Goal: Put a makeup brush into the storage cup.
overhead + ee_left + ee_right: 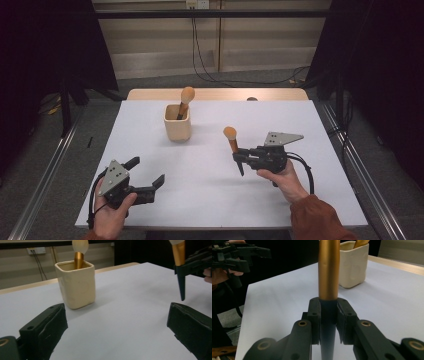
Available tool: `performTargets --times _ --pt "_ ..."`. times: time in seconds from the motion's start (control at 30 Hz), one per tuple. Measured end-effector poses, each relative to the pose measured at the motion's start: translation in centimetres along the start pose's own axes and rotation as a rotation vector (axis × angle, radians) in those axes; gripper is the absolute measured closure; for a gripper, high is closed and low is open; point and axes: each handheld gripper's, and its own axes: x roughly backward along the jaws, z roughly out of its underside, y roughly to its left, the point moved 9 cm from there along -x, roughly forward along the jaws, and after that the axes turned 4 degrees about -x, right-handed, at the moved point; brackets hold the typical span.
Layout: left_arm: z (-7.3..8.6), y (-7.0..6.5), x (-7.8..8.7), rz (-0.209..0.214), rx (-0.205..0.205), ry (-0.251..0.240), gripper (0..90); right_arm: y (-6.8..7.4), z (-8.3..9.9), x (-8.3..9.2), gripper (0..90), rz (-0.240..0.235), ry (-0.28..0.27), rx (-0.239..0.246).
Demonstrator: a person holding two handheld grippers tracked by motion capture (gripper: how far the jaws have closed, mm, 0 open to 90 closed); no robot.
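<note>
A cream square cup (177, 125) stands on the white table (215, 200) toward the back, with one makeup brush (185, 100) upright in it. My right gripper (237, 156) is shut on a second makeup brush (231, 136), held upright above the table to the right of the cup, bristles up, dark handle tip pointing down. In the right gripper view the pads clamp the dark handle (328, 315) below the gold ferrule (328, 270). My left gripper (148, 172) rests open near the front left, with nothing between its jaws; its view faces the cup (75, 285).
A wooden strip (215, 94) runs along the table's far edge. Cables (210, 75) hang down the back wall onto the floor. Metal rails (45, 170) flank the table on both sides.
</note>
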Motion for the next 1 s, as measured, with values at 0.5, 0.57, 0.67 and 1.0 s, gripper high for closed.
performTargets --times 0.5,0.57,0.67,1.0 --pt "-1.5 -1.4 -1.4 0.044 0.011 -0.04 2.2 1.7 0.0 -1.2 75.3 -0.046 0.004 0.027" --pt "-1.5 -1.7 -1.8 0.059 0.019 -0.041 2.1 1.8 -0.1 -1.3 75.3 -0.047 0.0 0.029" --pt "-1.6 -2.6 -2.4 0.087 0.006 -0.036 2.1 2.0 -0.3 -1.4 75.3 -0.054 -0.008 0.027" --pt "-3.0 -4.6 -4.3 0.142 -0.024 -0.062 2.6 2.6 -0.4 -1.8 75.3 -0.079 -0.02 0.019"
